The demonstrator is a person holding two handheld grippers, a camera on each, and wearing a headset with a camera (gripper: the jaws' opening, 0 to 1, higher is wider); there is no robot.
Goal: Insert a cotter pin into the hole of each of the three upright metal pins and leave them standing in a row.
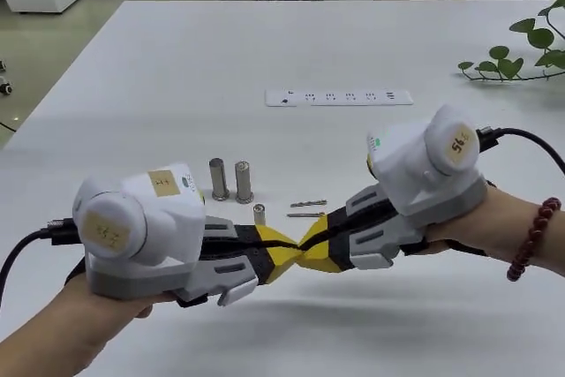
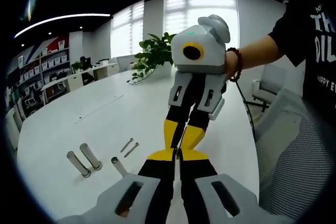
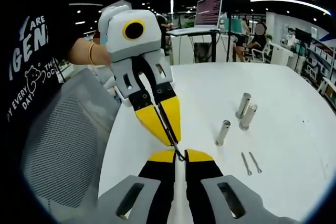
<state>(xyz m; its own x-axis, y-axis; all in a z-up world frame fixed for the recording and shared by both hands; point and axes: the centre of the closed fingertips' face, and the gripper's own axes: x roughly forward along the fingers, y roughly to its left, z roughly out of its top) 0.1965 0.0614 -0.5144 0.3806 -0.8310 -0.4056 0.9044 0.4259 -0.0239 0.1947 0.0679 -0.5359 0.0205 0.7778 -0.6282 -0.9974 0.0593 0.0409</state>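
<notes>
Head view: left gripper (image 1: 287, 258) and right gripper (image 1: 316, 249) meet, jaws together. Cotter pins (image 1: 308, 204) look light, stiff, slippery; I'd pinch near the head.

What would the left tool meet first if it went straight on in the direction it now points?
The left tool would meet the right tool almost at once: their yellow tips stand point to point above the table, seemingly touching, though the gap is hard to judge.

The left gripper (image 1: 290, 253) and the right gripper (image 1: 311, 249) are held level and pointed inward, with their yellow tips touching in the middle. Both sets of jaws are drawn together.
</notes>
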